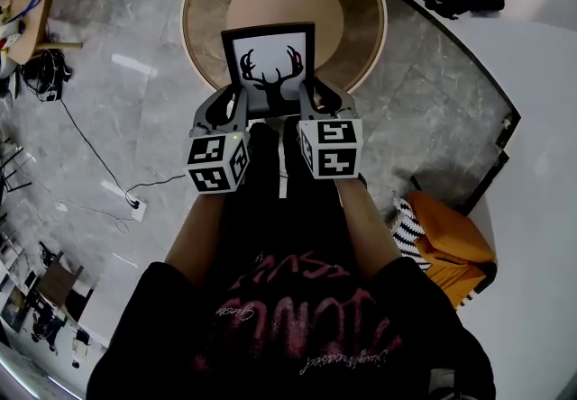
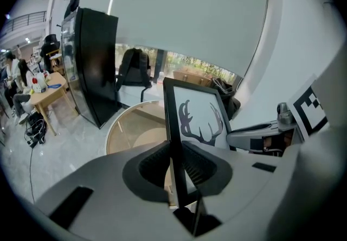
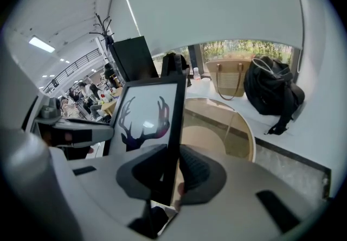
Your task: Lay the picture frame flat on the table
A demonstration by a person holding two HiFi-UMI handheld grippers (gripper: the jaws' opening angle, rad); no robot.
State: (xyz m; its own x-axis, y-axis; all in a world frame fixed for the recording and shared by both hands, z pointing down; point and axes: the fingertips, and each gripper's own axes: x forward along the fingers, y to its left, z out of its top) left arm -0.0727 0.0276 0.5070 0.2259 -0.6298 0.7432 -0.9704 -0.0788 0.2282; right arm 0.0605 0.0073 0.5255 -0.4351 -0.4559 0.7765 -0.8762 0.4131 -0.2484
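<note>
Nearest: left tongs [image 1: 236, 108] clamped on left edge of frame [image 1: 270, 65], low down, closed tight on the black border, nothing else in the gap. Right tongs [image 1: 305, 106] same on right edge, same height. Symmetric two-point hold, neither side nearer.

Frame portrait, long axis running up and away from both tongs, antler print facing back toward the holder. Looks upright or slightly leaned back; exact tilt hard to call. Sits at near rim of round worktop [image 1: 195, 20], most of the worktop beyond it. Can't tell whether bottom edge touches the top or hangs just clear.

Key relation: free landing area lies forward, behind the frame's back. Probably means tipping top edge away and down, print up, pivoting about the gripped bottom end. Needs both tongs rotating together, else frame twists in the grip. Risk: bottom end overhanging near rim once flat. Likely wants a shift forward before release.
</note>
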